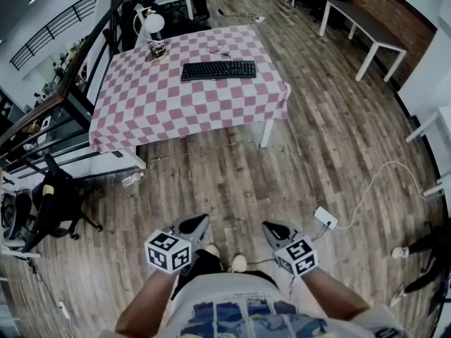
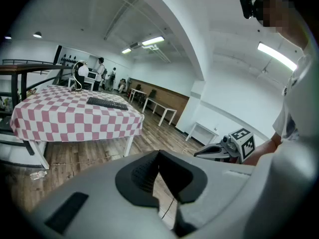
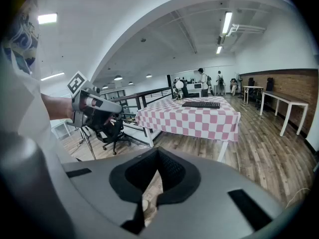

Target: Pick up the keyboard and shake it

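A black keyboard [image 1: 218, 70] lies on a table under a pink-and-white checked cloth [image 1: 176, 108], far ahead of me across the wooden floor. Both grippers hang low near my body, well short of the table. My left gripper [image 1: 200, 222] is shut and holds nothing. My right gripper [image 1: 270, 228] is also shut and empty. In the left gripper view the keyboard [image 2: 107, 103] shows in the distance, with the right gripper [image 2: 215, 153] off to the side. The right gripper view shows the keyboard [image 3: 201, 104] on the cloth and the left gripper [image 3: 102, 107] at its left.
A white desk lamp [image 1: 151, 22] and a small object with cables stand at the table's far edge. A black office chair [image 1: 53, 199] and a railing are at the left. A white power strip [image 1: 325, 217] with its cord lies on the floor at right. White tables [image 1: 366, 30] line the brick wall.
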